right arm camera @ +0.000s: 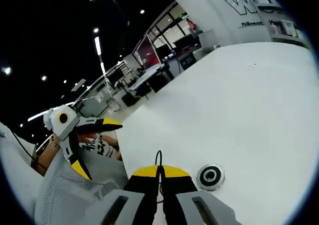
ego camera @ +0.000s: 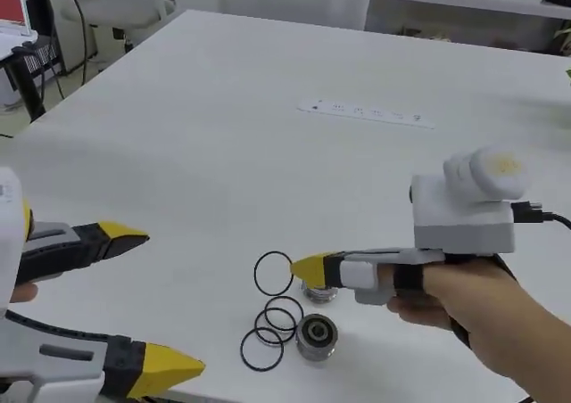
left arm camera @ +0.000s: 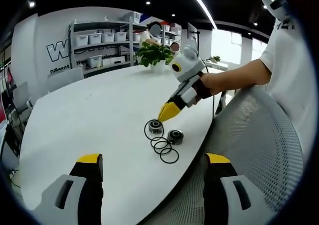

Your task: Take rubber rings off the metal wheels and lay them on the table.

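- Right gripper [right arm camera: 159, 171] — I see its jaws closed, nipping a thin black rubber ring [right arm camera: 159, 157] between the yellow tips.
- In the head view that ring lies flat on the white table [ego camera: 223, 135], just left of the tips.
- One metal wheel [ego camera: 319, 291] sits right under the tips. The second wheel [ego camera: 316, 332] is just beside it, nearer me.
- The loose rings [ego camera: 242, 348] overlap on the table, left of the second wheel.
- A hand [ego camera: 464, 296] holds the right gripper from the right.
- Left gripper [left arm camera: 153, 158] — jaws wide apart, holding nothing, well left of the wheels.
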Available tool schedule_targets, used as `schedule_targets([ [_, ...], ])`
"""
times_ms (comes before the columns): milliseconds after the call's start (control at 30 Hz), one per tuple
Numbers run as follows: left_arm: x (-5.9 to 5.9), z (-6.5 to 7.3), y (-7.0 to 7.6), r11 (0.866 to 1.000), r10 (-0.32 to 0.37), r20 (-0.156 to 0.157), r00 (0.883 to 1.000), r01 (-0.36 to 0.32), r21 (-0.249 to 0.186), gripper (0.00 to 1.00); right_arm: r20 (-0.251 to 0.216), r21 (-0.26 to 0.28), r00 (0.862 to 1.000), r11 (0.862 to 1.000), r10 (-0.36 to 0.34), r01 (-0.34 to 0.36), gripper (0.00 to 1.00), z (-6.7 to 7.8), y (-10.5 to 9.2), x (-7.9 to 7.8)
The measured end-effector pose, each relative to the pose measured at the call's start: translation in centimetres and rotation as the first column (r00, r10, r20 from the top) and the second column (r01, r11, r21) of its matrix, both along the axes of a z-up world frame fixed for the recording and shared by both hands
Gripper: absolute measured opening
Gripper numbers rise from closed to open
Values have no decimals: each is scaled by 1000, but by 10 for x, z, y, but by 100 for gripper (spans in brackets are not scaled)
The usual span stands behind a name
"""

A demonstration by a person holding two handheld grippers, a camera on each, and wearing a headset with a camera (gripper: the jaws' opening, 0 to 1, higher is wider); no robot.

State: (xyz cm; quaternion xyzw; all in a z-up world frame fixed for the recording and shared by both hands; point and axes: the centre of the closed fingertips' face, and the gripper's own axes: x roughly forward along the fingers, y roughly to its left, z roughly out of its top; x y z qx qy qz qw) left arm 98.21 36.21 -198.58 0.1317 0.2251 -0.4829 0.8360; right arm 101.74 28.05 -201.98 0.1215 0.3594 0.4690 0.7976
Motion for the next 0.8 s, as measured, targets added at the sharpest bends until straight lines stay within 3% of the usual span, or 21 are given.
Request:
schedule_targets([
  [133, 0, 1, -1, 1000, 4, -4, 1000, -4, -14, 80, -2, -28, 1000, 999, 28, -28, 0, -8, 6, -5],
  [333, -3, -9, 2, 999, -14, -11, 1000, 14, 51, 77, -20, -72, 998, 996, 57, -58, 0, -24, 8, -9],
  [800, -3, -9, 3, 999, -3, -20, 1000, 4, 45, 73, 5, -187, 997, 980, 73, -70, 0, -41, -3, -8],
])
